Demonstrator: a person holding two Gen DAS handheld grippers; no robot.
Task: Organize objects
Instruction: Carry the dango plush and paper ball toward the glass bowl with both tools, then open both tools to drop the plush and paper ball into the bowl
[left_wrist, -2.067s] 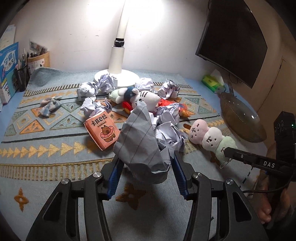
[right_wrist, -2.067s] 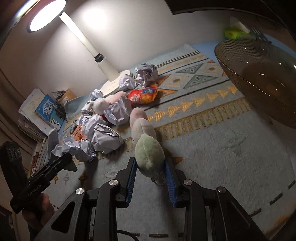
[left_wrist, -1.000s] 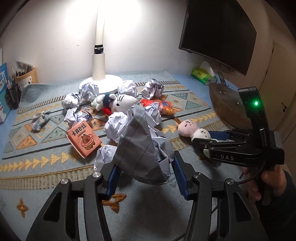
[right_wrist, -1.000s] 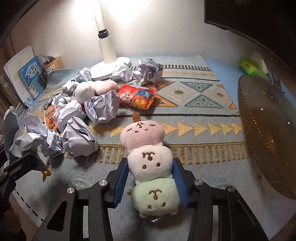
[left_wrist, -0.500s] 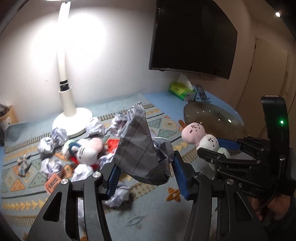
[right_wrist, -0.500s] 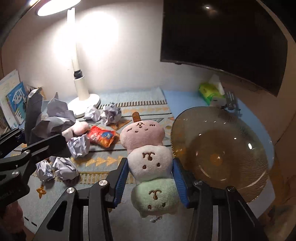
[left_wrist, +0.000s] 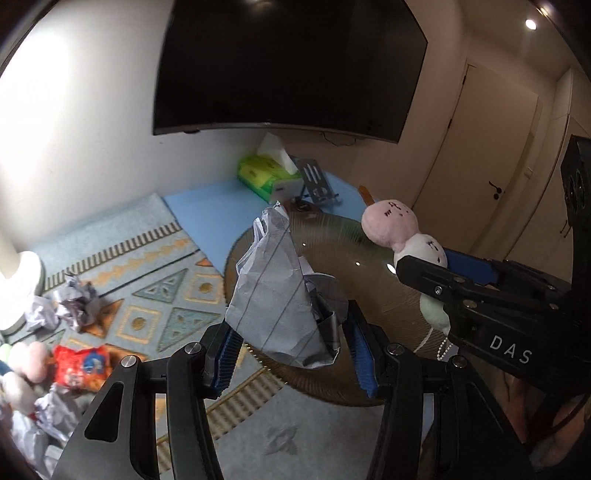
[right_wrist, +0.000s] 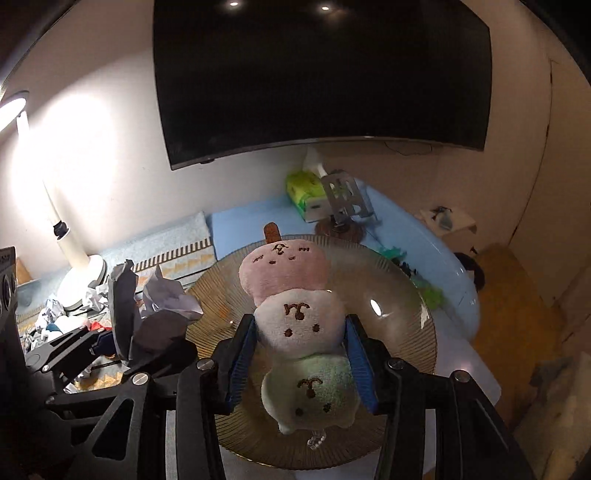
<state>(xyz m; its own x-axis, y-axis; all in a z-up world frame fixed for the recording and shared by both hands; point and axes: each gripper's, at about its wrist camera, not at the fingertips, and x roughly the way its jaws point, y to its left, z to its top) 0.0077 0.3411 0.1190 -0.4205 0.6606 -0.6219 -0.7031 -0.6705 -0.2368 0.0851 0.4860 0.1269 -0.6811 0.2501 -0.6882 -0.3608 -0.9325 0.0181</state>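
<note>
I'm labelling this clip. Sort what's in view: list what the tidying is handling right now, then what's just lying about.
In hand:
- crumpled paper, clamped in left gripper
- three-ball plush skewer, clamped in right gripper
- glass bowl beneath both

Lying about:
- tissue box
- snack packet
- desk lamp
- wall screen
</note>
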